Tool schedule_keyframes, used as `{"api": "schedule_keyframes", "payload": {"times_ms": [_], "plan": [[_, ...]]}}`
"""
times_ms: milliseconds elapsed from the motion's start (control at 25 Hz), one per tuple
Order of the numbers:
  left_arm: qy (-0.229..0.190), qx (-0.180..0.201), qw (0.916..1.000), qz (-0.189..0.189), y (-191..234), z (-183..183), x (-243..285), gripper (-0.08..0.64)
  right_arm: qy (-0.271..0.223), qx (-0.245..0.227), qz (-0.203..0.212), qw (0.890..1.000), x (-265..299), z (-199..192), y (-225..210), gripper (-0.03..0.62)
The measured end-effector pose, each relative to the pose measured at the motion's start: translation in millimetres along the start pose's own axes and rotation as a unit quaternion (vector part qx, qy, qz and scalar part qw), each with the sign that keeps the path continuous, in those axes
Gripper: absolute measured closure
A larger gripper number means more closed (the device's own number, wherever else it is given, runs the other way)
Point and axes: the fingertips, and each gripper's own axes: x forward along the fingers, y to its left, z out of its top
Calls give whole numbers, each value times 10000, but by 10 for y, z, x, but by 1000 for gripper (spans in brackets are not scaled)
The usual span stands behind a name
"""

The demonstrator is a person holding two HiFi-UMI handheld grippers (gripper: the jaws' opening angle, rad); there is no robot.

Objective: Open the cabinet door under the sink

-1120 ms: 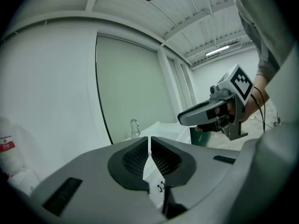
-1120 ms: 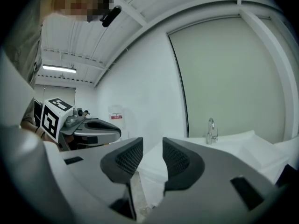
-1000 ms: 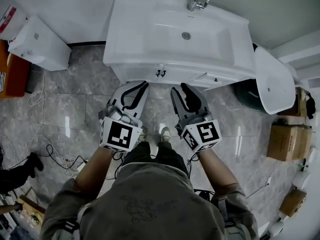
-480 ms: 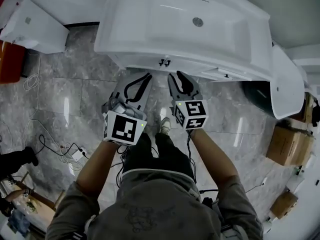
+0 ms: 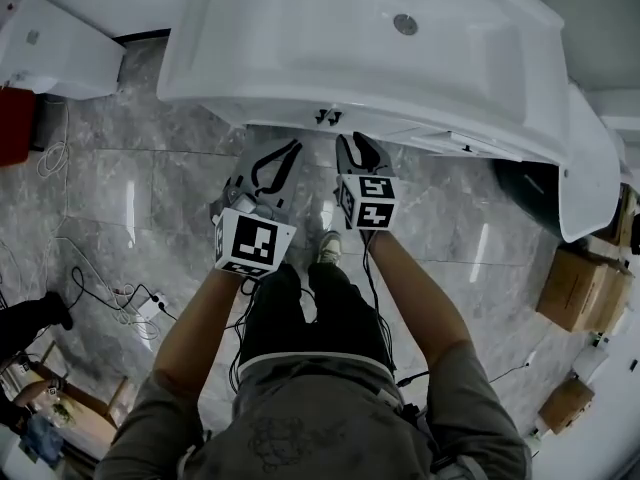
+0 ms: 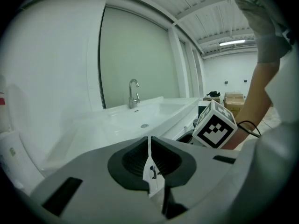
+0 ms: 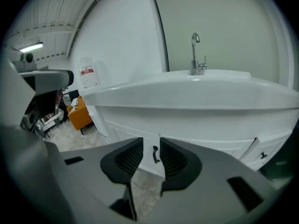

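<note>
Grey marble-tile floor (image 5: 130,188); cardboard boxes (image 5: 566,286) at right edge.

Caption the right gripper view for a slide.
Right gripper, empty jaws just narrowed yet open, frames the small dark handle of the white cabinet door.

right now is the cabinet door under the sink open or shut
Shut: in the right gripper view the cabinet door lies flush with the cabinet front, its handle untouched.

Left gripper (image 5: 272,163) and right gripper (image 5: 360,148) lower, nearer handles (image 5: 327,117); right fingers (image 7: 180,161) closing, empty.
</note>
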Motion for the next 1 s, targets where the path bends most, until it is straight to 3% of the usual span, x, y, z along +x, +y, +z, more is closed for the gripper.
{"api": "schedule_keyframes", "payload": {"times_ms": [240, 520, 640, 1000], "plan": [[319, -235, 9992, -43, -99, -445, 280, 529, 252, 103, -58, 9996, 396, -362, -109, 477], [354, -396, 9985, -133, -168, -797, 523, 529, 502, 186, -87, 9985, 865, -691, -276, 472], [148, -527, 9985, -82, -158, -853, 557, 528, 557, 195, 20, 9983, 1024, -760, -325, 456], [559, -444, 9973, -167, -208, -1222, 750, 529, 633, 79, 96, 9979, 1323, -974, -367, 462]]}}
